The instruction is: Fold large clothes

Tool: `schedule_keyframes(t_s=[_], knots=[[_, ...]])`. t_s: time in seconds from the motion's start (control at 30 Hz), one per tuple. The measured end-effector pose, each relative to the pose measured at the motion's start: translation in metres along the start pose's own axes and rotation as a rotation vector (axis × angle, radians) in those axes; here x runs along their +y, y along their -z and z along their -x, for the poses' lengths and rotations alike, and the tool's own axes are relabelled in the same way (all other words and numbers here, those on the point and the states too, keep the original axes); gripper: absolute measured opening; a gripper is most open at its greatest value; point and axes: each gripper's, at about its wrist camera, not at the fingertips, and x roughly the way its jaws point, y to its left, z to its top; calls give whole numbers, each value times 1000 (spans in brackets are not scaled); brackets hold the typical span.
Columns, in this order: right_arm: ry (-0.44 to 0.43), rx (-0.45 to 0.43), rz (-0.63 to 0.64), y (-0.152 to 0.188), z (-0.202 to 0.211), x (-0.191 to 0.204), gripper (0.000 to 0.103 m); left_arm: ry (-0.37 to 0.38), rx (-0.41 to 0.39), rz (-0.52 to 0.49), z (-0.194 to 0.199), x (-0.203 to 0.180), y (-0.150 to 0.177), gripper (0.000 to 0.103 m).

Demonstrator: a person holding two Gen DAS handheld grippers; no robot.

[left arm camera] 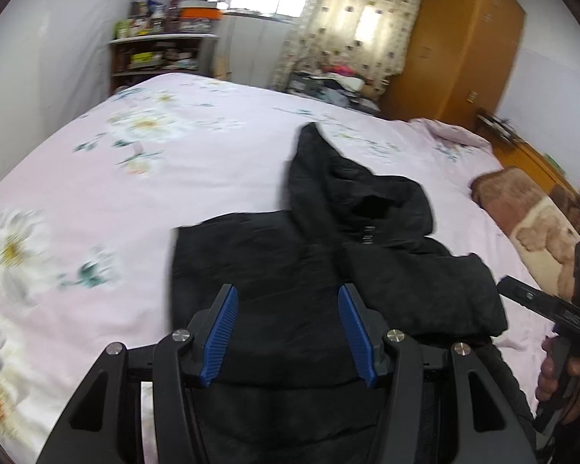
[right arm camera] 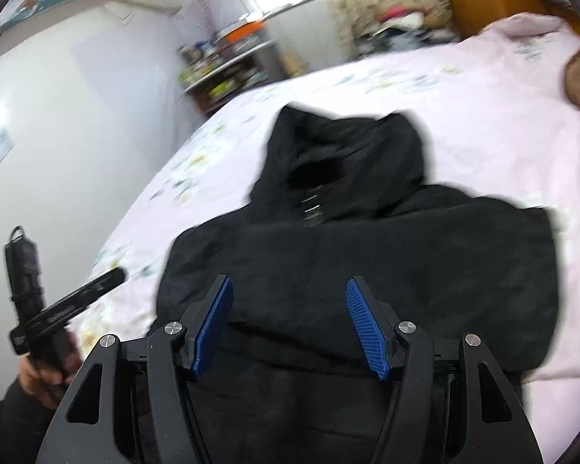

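Note:
A black hooded jacket (left arm camera: pixel 309 255) lies on the pink floral bed sheet (left arm camera: pixel 135 193), hood pointing away, sleeves folded in over the body. It also shows in the right wrist view (right arm camera: pixel 367 255), blurred. My left gripper (left arm camera: pixel 288 294) is open and empty, hovering over the jacket's near part. My right gripper (right arm camera: pixel 290 290) is open and empty, also above the jacket's lower body. The right gripper's body shows at the right edge of the left wrist view (left arm camera: pixel 549 309); the left gripper's body shows at the left of the right wrist view (right arm camera: pixel 58 309).
A brown bear-print blanket (left arm camera: pixel 529 216) lies at the bed's right side. A cluttered shelf (left arm camera: pixel 158 46) stands past the bed's far corner. A wooden wardrobe (left arm camera: pixel 456 46) stands at the back right beside a clothes pile (left arm camera: pixel 328 85).

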Motion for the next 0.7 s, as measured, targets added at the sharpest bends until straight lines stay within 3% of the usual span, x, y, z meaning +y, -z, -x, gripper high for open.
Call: schedule_keyframes(t_s=[0.13, 0.2, 0.27, 0.3, 0.33, 0.4, 0.53, 0.7], knots=[[176, -20, -144, 0, 2, -68, 61, 75, 29, -46, -31, -37, -7, 56], [248, -1, -181, 5, -5, -95, 53, 102, 57, -69, -54, -56, -7, 56], [247, 30, -211, 12, -15, -107, 51, 104, 95, -100, -77, -70, -1, 50], [244, 51, -210, 16, -22, -109, 51, 92, 126, -113, -90, -74, 4, 40], [244, 70, -198, 21, -30, -109, 51, 68, 163, -123, -103, -76, 11, 37], [245, 89, -176, 28, -39, -107, 51, 32, 197, -123, -117, -72, 26, 37], [244, 106, -144, 38, -53, -105, 51, 0, 187, -129, -120, -63, 42, 37], [251, 115, -115, 29, -47, -101, 51, 2, 212, -88, -105, -64, 31, 35]])
